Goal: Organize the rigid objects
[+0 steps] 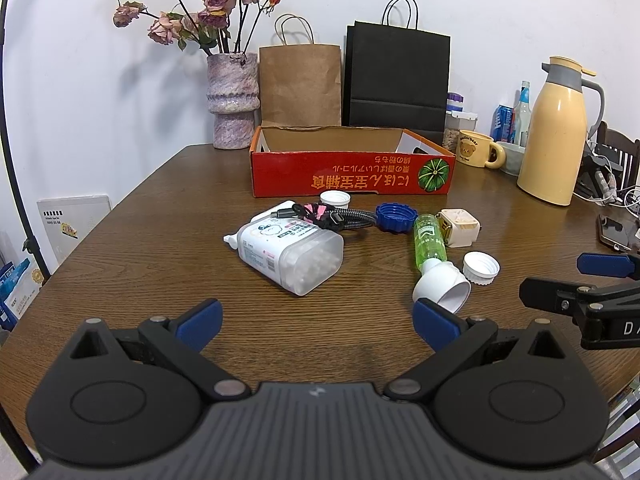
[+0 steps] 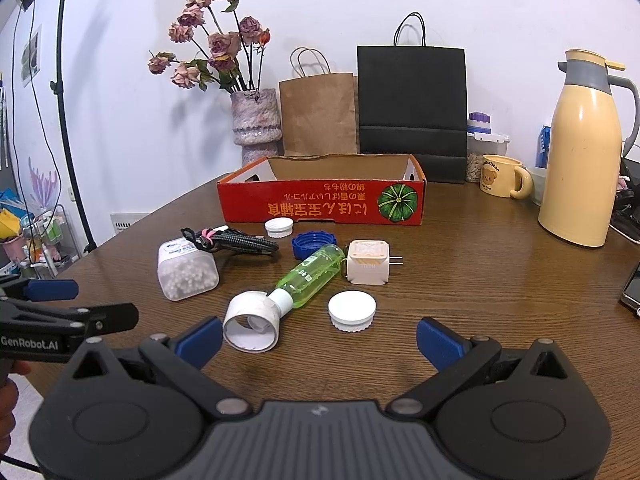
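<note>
A red cardboard box (image 1: 352,172) (image 2: 320,204), open on top, stands at the back of the wooden table. In front of it lie a clear jar of white beads (image 1: 290,254) (image 2: 188,270), a braided cable (image 1: 340,216) (image 2: 236,240), a blue cap (image 1: 396,216) (image 2: 310,244), a green bottle (image 1: 430,240) (image 2: 314,274) with a white roll (image 1: 442,288) (image 2: 252,322) on its neck, a white charger (image 1: 460,226) (image 2: 368,266) and two white caps (image 1: 481,267) (image 2: 352,311) (image 1: 335,198) (image 2: 279,227). My left gripper (image 1: 318,320) and right gripper (image 2: 320,338) are open and empty, short of the objects.
A vase of dried roses (image 1: 234,100), a brown bag (image 1: 300,84) and a black bag (image 1: 398,80) stand behind the box. A yellow thermos (image 1: 556,132) (image 2: 580,152), a bear mug (image 1: 478,150) (image 2: 502,176) and a phone (image 1: 616,236) are at the right.
</note>
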`<control>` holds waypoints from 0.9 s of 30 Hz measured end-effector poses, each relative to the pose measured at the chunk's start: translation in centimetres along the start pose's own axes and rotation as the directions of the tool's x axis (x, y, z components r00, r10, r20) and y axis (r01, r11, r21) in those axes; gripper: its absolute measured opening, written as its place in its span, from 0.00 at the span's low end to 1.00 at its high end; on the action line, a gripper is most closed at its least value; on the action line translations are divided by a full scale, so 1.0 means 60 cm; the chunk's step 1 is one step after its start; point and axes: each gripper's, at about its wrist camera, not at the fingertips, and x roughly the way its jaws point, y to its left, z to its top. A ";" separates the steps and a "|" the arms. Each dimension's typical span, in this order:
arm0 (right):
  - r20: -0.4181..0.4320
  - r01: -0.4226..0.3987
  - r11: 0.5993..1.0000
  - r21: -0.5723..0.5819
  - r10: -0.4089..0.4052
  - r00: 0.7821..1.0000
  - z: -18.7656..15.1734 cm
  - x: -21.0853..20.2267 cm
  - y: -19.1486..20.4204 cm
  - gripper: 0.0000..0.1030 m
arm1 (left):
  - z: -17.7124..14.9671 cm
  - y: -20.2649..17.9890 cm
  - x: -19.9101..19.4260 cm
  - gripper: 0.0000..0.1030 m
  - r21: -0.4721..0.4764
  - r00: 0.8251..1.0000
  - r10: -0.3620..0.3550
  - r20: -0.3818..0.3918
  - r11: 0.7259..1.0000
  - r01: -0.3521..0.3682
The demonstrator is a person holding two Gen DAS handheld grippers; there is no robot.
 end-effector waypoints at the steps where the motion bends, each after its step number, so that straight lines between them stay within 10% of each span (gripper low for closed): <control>1: 0.000 0.000 1.000 0.000 0.000 1.000 0.000 0.000 0.000 1.00 | 0.000 0.000 0.000 1.00 0.000 1.000 0.001 0.000 1.000 -0.001; 27: 0.003 -0.001 1.000 -0.003 0.001 1.000 0.002 -0.001 0.003 1.00 | 0.002 -0.001 0.000 1.00 -0.002 1.000 0.001 -0.001 1.000 -0.001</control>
